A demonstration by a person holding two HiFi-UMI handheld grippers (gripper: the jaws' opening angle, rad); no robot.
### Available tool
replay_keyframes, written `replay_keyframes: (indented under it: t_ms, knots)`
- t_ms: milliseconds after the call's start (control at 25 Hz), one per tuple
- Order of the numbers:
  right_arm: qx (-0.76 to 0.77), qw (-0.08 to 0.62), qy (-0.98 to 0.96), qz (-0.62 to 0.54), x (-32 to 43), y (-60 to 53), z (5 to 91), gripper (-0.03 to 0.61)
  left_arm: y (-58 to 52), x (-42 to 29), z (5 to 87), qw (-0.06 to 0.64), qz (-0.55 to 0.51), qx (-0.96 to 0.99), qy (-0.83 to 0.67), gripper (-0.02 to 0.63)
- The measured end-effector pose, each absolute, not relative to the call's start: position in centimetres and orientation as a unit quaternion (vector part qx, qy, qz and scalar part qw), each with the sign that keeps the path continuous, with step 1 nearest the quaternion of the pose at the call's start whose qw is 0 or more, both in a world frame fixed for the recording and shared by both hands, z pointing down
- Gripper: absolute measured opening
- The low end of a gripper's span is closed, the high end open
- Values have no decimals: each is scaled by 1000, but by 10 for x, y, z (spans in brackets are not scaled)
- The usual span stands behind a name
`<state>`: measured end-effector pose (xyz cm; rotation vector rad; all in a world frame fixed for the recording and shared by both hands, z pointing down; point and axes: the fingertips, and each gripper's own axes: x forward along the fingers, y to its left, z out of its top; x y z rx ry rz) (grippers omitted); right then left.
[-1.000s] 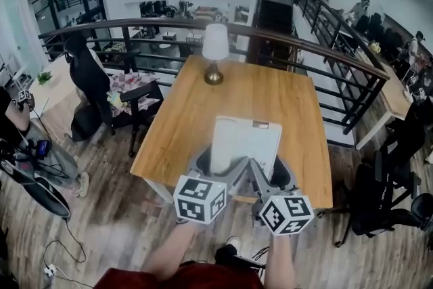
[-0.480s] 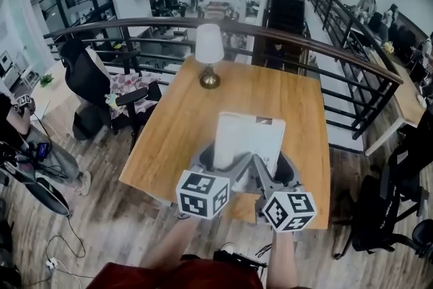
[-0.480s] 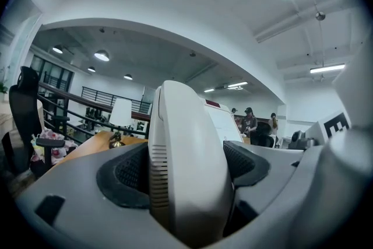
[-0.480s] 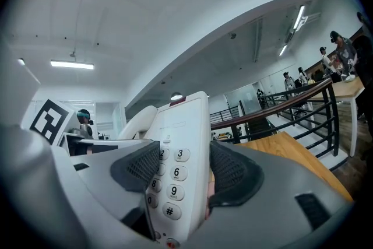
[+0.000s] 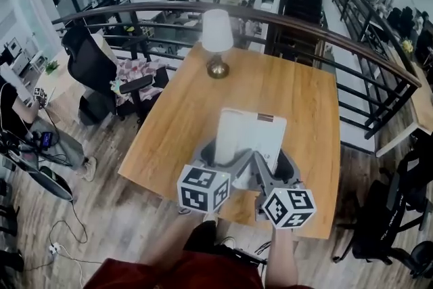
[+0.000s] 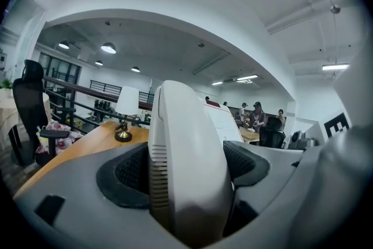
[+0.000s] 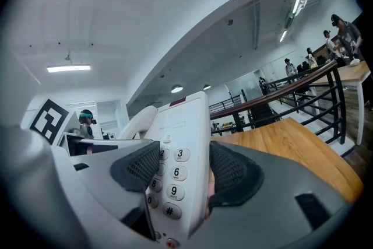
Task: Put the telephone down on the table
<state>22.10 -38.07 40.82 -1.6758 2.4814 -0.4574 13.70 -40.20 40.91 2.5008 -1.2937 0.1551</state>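
Left gripper (image 6: 185,169): jaws clamped on handset (image 5: 228,139), which lies along left side of telephone (image 5: 260,135). Right gripper (image 7: 186,172): jaws clamped on telephone body at keypad side. Table (image 5: 284,91): wooden top, railing (image 5: 304,27) behind. Office chair (image 5: 91,68): black, near table's left side. Telephone: white, held between both grippers over table's near edge; contact with tabletop cannot be determined. Lamp (image 5: 217,40): white shade, brass base, upright at table's far edge.
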Motion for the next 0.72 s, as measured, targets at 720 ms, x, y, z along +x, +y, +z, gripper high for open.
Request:
replay_keyframes:
  t_ms: [720]
  knots:
    - [-539, -21, 803, -252, 164, -498, 534, 279, -514, 79, 541, 273, 107, 838, -461, 408]
